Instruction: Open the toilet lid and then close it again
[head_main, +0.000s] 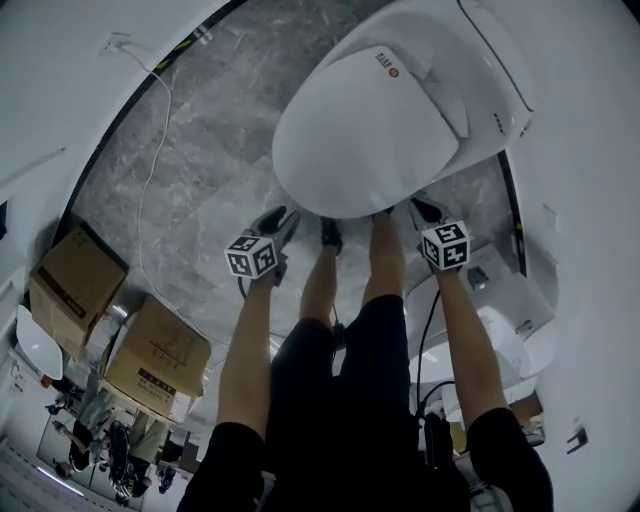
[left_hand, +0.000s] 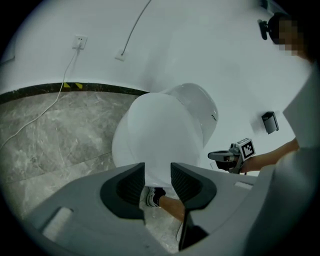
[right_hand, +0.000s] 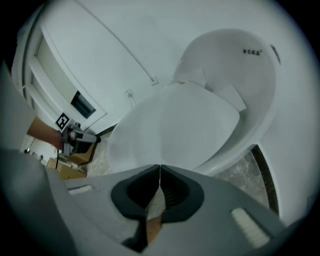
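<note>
The white toilet lid (head_main: 365, 130) lies down over the bowl, its rounded front edge toward me. My left gripper (head_main: 283, 217) is just off the lid's front left edge. In the left gripper view its jaws (left_hand: 157, 172) stand open with nothing between them, and the lid (left_hand: 155, 135) shows through the gap. My right gripper (head_main: 420, 208) is beside the front right edge. In the right gripper view its jaws (right_hand: 159, 172) are shut together on nothing, just short of the lid (right_hand: 175, 130). Whether either gripper touches the lid I cannot tell.
Two cardboard boxes (head_main: 75, 275) (head_main: 155, 350) stand on the marble floor at the left. A white cable (head_main: 145, 180) runs from a wall socket (left_hand: 79, 41) across the floor. The person's legs and a shoe (head_main: 330, 235) are below the bowl. White fixtures (head_main: 500, 330) stand at the right.
</note>
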